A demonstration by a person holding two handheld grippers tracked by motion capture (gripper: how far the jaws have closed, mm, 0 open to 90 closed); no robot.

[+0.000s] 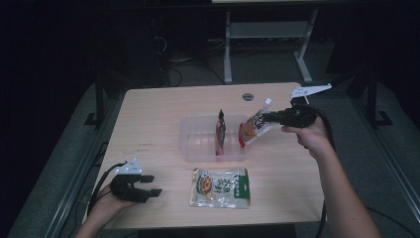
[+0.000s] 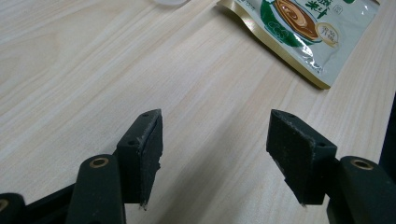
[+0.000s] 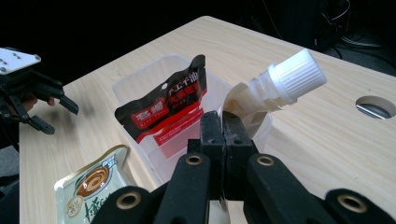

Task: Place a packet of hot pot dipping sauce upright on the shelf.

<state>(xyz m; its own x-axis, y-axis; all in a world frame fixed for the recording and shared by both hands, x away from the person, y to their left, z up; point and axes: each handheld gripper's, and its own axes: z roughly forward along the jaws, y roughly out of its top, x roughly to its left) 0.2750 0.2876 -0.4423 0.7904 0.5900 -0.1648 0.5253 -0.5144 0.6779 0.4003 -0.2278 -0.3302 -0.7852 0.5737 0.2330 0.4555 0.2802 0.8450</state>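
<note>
My right gripper [image 1: 267,117] has its jaws pinched tight on the spouted pouch [image 1: 256,125], a white and orange packet with a ribbed white screw cap [image 3: 295,74] at its top corner. I see the pouch held tilted over the right end of the clear plastic tub [image 1: 194,148], its lower edge at the tub's rim and the cap pointing up and away towards the far right of the table [image 1: 148,129]. In the right gripper view the two black jaws meet on the pouch's edge just below the spout, with the cap rising beyond them.

Inside the tub a red and black sachet [image 1: 220,133] stands on edge, leaning near the middle, just beside the pouch I hold but apart from it as far as I can tell.

In front of the tub, nearer me, a green and white sauce packet [image 1: 220,187] lies flat on the wood, apart from the tub.

My left gripper [image 1: 151,184] rests low at the near left of the table, well apart from the packets, its jaws standing wide with nothing between them. In the left gripper view I see bare wood between the pads and the green packet's corner ahead to the right.

A round cable hole [image 1: 247,96] sits near the table's far edge.
</note>
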